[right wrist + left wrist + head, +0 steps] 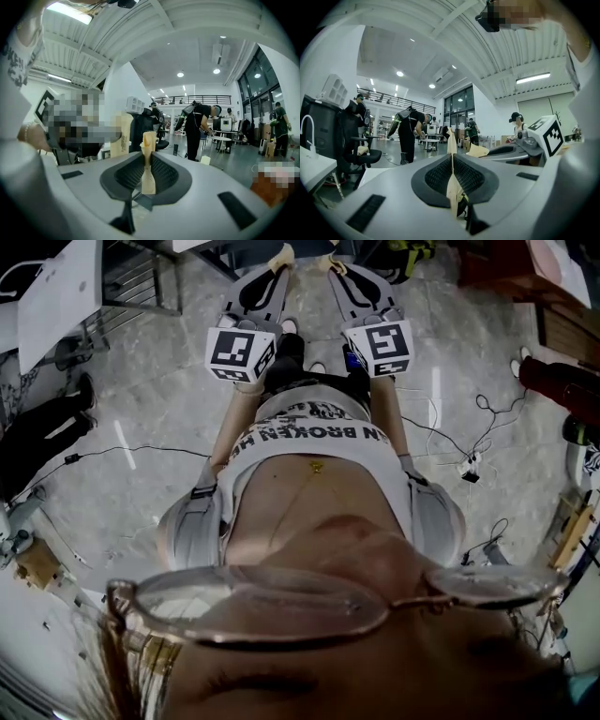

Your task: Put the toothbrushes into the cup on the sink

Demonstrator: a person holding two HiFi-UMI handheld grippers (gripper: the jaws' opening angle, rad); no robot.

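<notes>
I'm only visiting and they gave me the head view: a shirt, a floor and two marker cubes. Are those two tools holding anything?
Observer: The left gripper isn't. Its own view shows the jaws pressed together with nothing between them.
Operator: And the other one?
Observer: The right gripper is also shut and empty in its view.
Operator: Is there a tap anywhere?
Observer: Yes, the left gripper view shows a white faucet on a counter at its left edge.
</notes>
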